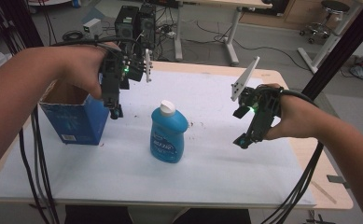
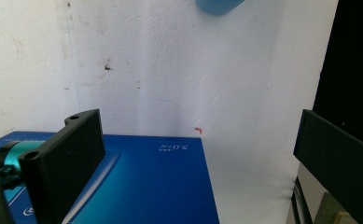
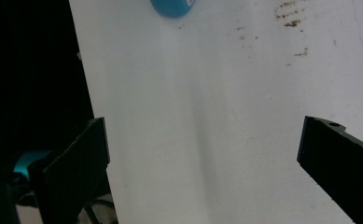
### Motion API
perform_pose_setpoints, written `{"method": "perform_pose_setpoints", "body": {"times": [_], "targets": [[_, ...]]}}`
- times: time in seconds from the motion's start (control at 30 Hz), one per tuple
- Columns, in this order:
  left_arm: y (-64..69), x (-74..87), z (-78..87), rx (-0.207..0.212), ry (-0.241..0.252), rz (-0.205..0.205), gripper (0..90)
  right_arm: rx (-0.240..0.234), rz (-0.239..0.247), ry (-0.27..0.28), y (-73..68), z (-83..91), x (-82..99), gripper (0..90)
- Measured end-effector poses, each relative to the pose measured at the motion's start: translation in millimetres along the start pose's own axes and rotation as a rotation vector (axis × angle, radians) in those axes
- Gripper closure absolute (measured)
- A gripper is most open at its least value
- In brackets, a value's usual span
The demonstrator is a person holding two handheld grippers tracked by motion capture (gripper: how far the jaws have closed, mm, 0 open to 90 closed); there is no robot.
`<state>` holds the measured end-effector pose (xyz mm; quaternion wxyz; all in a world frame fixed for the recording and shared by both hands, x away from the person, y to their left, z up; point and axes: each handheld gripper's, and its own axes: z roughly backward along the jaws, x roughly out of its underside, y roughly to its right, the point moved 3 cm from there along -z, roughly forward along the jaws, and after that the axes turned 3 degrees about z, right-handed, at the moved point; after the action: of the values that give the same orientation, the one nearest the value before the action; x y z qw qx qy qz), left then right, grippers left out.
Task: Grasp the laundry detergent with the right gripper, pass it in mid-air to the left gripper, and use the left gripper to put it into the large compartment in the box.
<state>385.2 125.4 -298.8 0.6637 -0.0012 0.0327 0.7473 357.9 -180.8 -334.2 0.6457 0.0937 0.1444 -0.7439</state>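
White sheeting covers the surface (image 1: 216, 163), whose pale wooden edge shows along the right and far sides; beyond it lie a grey floor, desk legs, a black computer tower (image 1: 135, 23) and a stool (image 1: 333, 14). Largest on the sheet is an open blue carton (image 1: 74, 116) at the left, upright, its top flaps spread. A blue bottle (image 1: 169, 133) with a white cap stands upright near the middle, apart from the carton and with bare sheet all round it. Small brown specks dot the sheet to the right of the bottle.

Above the carton's right corner hangs the left gripper (image 1: 115, 112), pointing down, jaws spread wide with nothing between them; in the left gripper view the carton's blue side (image 2: 146, 186) lies just below the jaws and the bottle's base (image 2: 219, 5) shows at the top edge. Well to the right of the bottle, the right gripper (image 1: 243, 140) hovers over bare sheet, tilted down toward the bottle, its jaws likewise wide apart and empty. Nothing stands between either gripper and the bottle. Black cables (image 1: 37, 163) trail from both hands over the near edge
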Motion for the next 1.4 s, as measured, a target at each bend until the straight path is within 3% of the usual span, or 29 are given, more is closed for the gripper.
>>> {"method": "perform_pose_setpoints", "body": {"times": [0.3, 0.6, 0.93, 1.4], "targets": [[2.4, 4.8, 3.7, -0.012, 0.008, 0.004, 1.8, -0.027, -0.071, 0.186, -13.8, -17.5, 7.3, 1.5], [4.4, 6.0, 3.7, -0.013, 0.010, 0.001, 1.8, -0.034, -0.093, 0.337, -20.4, -38.9, 2.0, 1.5], [3.2, 4.1, 2.4, -0.010, 0.007, -0.012, 1.8, -0.020, -0.100, 0.439, -24.3, -59.8, -6.5, 1.5], [3.8, 4.6, 2.6, -0.015, 0.017, -0.014, 1.8, -0.015, -0.107, 0.531, -27.3, -93.1, -28.6, 1.4]]}}
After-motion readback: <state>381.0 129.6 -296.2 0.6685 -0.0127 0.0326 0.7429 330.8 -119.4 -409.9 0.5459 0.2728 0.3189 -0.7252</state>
